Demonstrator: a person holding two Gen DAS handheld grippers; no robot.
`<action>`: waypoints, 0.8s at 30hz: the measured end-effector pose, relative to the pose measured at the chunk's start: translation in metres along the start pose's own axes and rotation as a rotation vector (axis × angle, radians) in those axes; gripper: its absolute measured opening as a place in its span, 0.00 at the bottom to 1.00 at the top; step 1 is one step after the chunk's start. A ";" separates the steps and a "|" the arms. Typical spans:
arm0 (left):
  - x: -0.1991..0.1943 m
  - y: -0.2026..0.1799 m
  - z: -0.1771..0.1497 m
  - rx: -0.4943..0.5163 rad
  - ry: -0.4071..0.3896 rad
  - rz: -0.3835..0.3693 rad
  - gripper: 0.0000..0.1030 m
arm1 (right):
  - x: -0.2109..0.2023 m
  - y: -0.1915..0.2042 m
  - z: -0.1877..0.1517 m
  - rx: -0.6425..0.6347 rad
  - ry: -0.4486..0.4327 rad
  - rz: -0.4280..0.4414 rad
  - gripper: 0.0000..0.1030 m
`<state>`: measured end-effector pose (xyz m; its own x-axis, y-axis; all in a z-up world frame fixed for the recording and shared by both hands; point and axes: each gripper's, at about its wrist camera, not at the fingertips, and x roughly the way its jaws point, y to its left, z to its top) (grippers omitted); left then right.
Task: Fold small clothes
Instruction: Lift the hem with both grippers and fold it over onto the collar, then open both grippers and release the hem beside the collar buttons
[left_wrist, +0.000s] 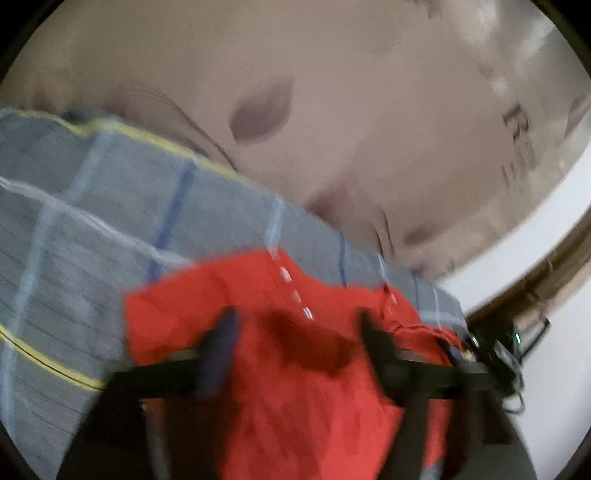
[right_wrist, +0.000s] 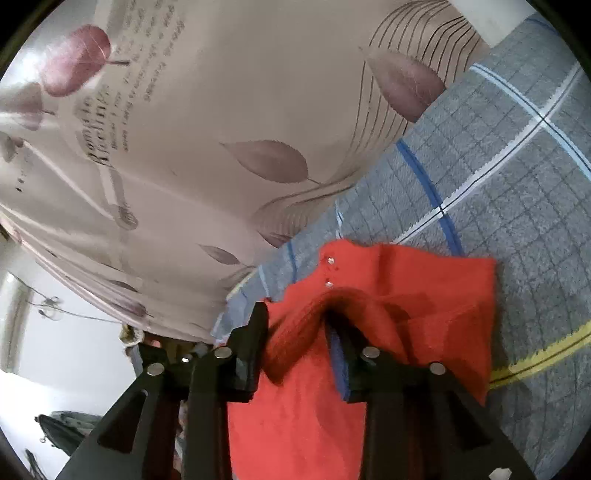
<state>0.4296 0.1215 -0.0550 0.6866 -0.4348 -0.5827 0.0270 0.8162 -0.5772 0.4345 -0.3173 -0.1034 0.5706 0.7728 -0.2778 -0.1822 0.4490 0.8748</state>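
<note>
Your left tool gapes wide, pads clear of red garment beneath. Right tool part-open, ribbed edge loose between pads, garment resting on grey checked blanket for folding.

One small red knit garment with two silver snap studs is showing, lying on one grey checked blanket; one beige leaf-printed curtain is hanging at the far side.

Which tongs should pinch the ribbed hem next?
Right, probably: the right tongs already straddle the red garment's ribbed hem. The left tongs gape over flat cloth.
</note>
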 end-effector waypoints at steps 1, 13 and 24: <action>-0.010 0.004 0.004 -0.012 -0.067 -0.012 0.83 | -0.005 0.000 -0.001 -0.004 -0.016 0.008 0.42; -0.019 0.002 -0.021 0.112 -0.002 0.049 0.86 | -0.053 -0.002 -0.011 0.001 -0.106 0.091 0.64; 0.029 -0.065 -0.067 0.670 0.113 0.355 0.86 | -0.042 0.011 -0.058 -0.144 -0.008 -0.018 0.65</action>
<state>0.3991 0.0301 -0.0729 0.6587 -0.1104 -0.7442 0.2782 0.9548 0.1046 0.3620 -0.3187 -0.1055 0.5812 0.7605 -0.2897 -0.2839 0.5231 0.8036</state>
